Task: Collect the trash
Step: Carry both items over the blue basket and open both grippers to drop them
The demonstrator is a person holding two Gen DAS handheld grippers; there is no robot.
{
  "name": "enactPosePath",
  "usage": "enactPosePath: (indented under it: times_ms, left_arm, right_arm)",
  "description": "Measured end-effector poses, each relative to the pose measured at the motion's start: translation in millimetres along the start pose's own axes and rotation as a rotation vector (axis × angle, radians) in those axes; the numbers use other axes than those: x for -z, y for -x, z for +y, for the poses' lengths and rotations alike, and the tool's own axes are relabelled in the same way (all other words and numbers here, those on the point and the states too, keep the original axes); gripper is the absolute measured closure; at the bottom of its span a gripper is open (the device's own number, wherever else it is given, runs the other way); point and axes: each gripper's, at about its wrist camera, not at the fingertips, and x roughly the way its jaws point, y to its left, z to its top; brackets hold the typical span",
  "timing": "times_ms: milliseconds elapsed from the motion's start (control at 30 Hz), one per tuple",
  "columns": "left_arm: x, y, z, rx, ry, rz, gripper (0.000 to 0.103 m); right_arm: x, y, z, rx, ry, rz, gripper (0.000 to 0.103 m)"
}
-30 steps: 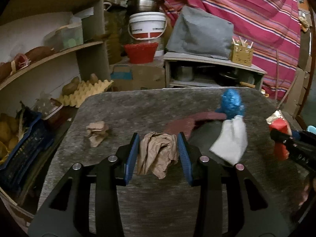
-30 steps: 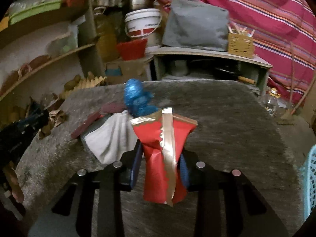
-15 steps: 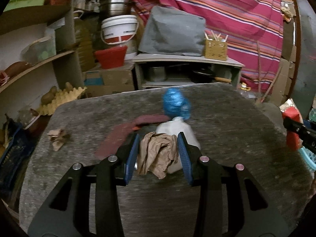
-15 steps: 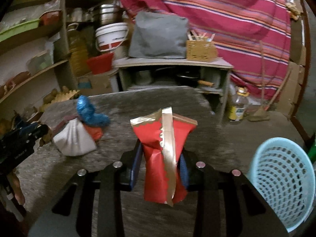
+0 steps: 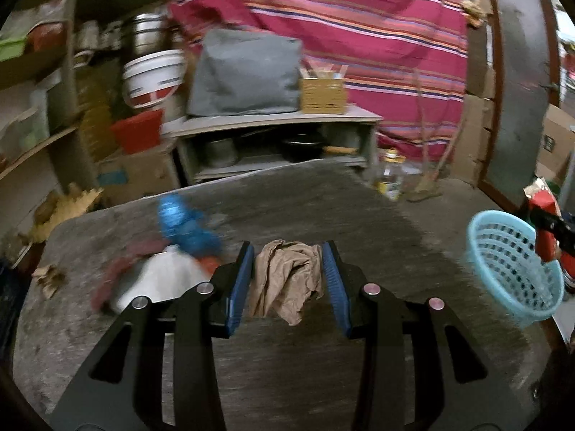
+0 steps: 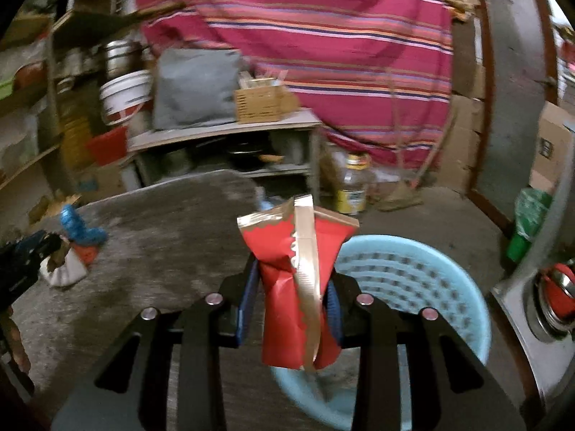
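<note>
My left gripper [image 5: 287, 283] is shut on a crumpled brown paper [image 5: 287, 276], held above the grey table [image 5: 323, 208]. In the right wrist view my right gripper [image 6: 291, 298] is shut on a red and gold wrapper [image 6: 294, 280], which stands up between the blue pads. A light blue plastic basket [image 6: 413, 280] sits just beyond and under the wrapper, past the table's right edge; in the left wrist view the basket [image 5: 510, 265] is at far right, with the red wrapper [image 5: 544, 212] above its rim. On the table lie a blue crumpled piece [image 5: 183, 222], a white piece [image 5: 158, 280] and a small brown scrap [image 5: 46, 276].
Shelves with clutter [image 5: 32, 115] line the left side. Behind the table stands a low cabinet [image 5: 273, 136] with a grey cushion [image 5: 244, 75] and a wicker box [image 5: 323, 93]. A bottle [image 6: 354, 186] stands on the floor under a striped red cloth [image 6: 305, 36]. A metal pot [image 6: 553, 294] sits at right.
Both grippers have swung right with their trash still held. The table's trash slid to the left of each view, and the light blue basket has come in under the right gripper.
</note>
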Motion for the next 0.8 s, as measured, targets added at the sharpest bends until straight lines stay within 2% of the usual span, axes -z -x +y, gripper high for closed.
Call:
enactPosePath:
  times_ms: [133, 233, 467, 600, 800]
  left_arm:
    - [-8, -3, -48, 0.065, -0.027, -0.007, 0.064]
    - [-13, -8, -83, 0.124, -0.033, -0.003, 0.064]
    - [-17, -19, -175, 0.254, -0.109, 0.005, 0.064]
    - [-16, -27, -216, 0.292, -0.147, 0.007, 0.064]
    - [-15, -44, -248, 0.345, -0.152, 0.038, 0.062]
  right_arm:
    - [1, 5, -51, 0.063, -0.046, 0.0, 0.069]
    - [4, 5, -75, 0.078, -0.072, 0.006, 0.069]
    - [13, 2, -113, 0.1, -0.12, 0.017, 0.069]
    - [17, 1, -129, 0.1, -0.159, 0.016, 0.069]
    - [22, -3, -146, 0.107, -0.19, 0.022, 0.069]
